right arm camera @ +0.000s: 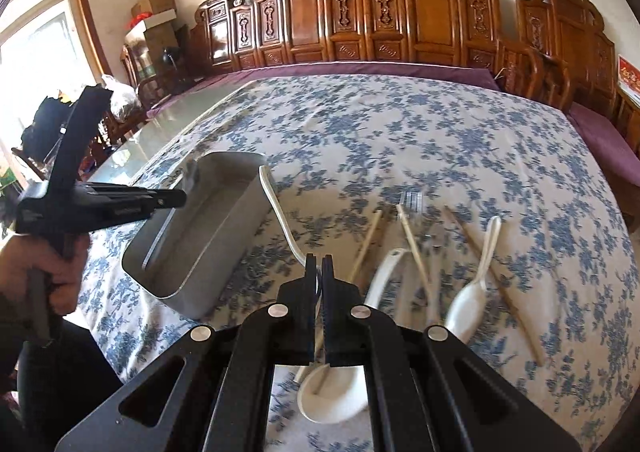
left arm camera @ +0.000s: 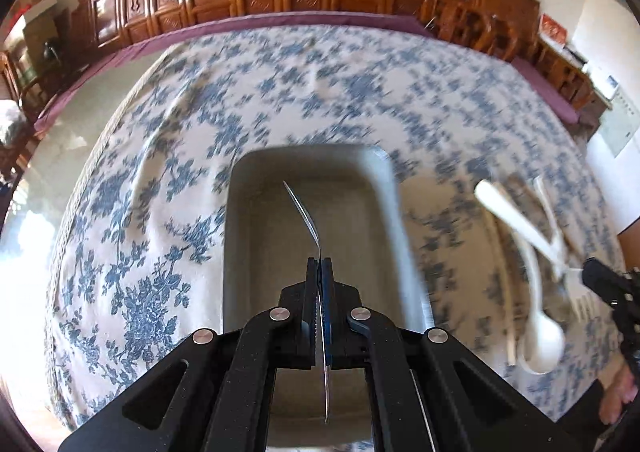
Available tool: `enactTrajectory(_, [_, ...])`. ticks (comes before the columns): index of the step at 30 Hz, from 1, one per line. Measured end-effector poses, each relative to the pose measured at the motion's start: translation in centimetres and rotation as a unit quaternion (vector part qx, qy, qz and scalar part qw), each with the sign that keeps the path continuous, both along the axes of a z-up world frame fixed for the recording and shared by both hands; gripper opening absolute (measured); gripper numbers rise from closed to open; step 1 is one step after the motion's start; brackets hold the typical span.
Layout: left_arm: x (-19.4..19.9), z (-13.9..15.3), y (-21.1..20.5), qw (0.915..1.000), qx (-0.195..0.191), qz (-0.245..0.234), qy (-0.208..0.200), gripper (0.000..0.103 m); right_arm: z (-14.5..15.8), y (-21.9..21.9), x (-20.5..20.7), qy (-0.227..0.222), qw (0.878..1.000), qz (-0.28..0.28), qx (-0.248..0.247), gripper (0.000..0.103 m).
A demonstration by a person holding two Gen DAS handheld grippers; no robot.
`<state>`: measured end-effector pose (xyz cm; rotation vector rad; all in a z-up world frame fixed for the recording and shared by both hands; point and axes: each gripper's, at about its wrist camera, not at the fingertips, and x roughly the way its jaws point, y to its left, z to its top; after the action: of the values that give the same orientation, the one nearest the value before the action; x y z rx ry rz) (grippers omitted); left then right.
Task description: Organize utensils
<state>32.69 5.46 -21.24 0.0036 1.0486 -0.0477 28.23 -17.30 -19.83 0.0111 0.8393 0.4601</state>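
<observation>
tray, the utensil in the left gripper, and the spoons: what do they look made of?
Tray: looks like brushed metal, a matte grey with thin bright edges.
Utensil shut in the left gripper: thin, mirror-bright, probably polished steel; seen edge-on, type unclear.
White spoon in the right gripper and the other white spoon: glossy, thick-walled, ceramic or melamine, can't tell which.

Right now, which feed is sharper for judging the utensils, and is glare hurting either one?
Left wrist view: motion blur smears the tablecloth and white spoons; only the left gripper and its metal utensil look crisp. Right wrist view: mostly sharp, slight blur on the nearest spoons; the window is blown out, and fisheye bends both.
</observation>
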Motion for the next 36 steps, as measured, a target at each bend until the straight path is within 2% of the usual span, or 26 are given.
enactTrajectory(7, [0.7, -2.6, -0.1, 0.9997, 0.007, -0.006, 0.022, 0.001, -0.7, 2.0, 0.2, 0.007, 1.0, 0.011, -0.009, 0.003])
enactTrajectory(14, [1.0, -3.4, 0.2, 0.9994, -0.013, -0.004, 0.032, 0.001, -0.9, 2.9, 0.6, 0.012, 1.0, 0.01, -0.019, 0.003])
enactTrajectory(19, [-0.1, -2.2, 1.0, 0.9994, -0.033, -0.002, 0.014, 0.001, -0.3, 3.8, 0.7, 0.011, 1.0, 0.006, -0.019, 0.003])
enactTrajectory(25, [-2.3, 0.3, 3.1, 0.9993, -0.033, 0.008, -0.017, 0.001, 0.3, 6.5, 1.1, 0.017, 1.0, 0.01, -0.009, 0.003])
enactTrajectory(33, [-4.6, 1.8, 6.7, 0.9985, -0.028, 0.031, -0.034, 0.001, -0.2, 11.7, 2.7, 0.062, 0.998, 0.003, 0.008, 0.003])
enactTrajectory(36, [-5.3, 2.4, 7.9, 0.9982, -0.026, 0.039, -0.037, 0.001, -0.6, 14.2, 3.5, 0.07, 0.997, -0.003, -0.012, 0.003])
